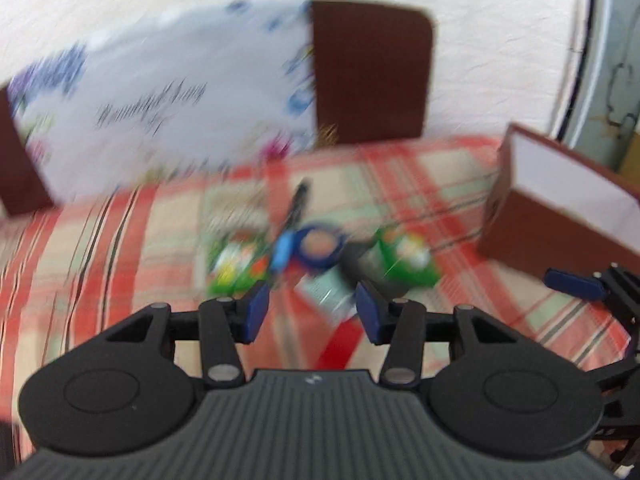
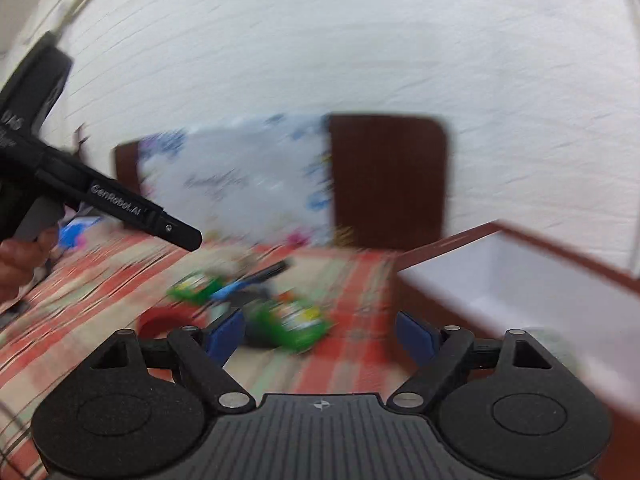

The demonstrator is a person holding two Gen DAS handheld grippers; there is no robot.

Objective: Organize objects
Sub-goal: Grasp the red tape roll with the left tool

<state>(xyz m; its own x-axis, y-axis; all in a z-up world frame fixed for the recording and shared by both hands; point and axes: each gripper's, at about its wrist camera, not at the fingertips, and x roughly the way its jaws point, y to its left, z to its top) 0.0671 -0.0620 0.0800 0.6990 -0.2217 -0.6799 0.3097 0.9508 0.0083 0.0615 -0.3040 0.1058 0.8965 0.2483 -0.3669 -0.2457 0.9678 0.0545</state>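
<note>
White textured wall rises behind a surface spread with a red, green and cream plaid cloth [image 1: 420, 176]; whether a bed or a desk lies under it cannot be told.

From the left wrist view, everything is smeared by motion. The left claw [image 1: 312, 306] hangs with its blue pads apart and nothing between them. Just beyond it lies the clutter to be sorted: two green snack packets [image 1: 236, 264], a dark pen with a blue part [image 1: 292, 216], a round blue compact [image 1: 320, 246] and a dark lump beside it that I cannot identify. The packets look light, soft and crinkly, probably slippery, so a pinch on a sealed edge seems best. The pen is stiff and thin; gripping across its middle should keep it from rolling. The compact looks hard and smooth, likely best held across its rim. To the right stands an open brown box [image 1: 560, 216] with a white lining, its inside hidden from here. A floral card [image 1: 160, 96] leans on a brown chair back [image 1: 368, 72].

From the right wrist view, the right claw [image 2: 320, 338] is also spread wide and empty, above a green packet. The box [image 2: 520, 288] sits close on the right; the part of its interior that shows looks bare. A red ring-shaped thing [image 2: 160, 320] lies near the pile, and the left tool's black body [image 2: 100, 192] crosses the upper left.
</note>
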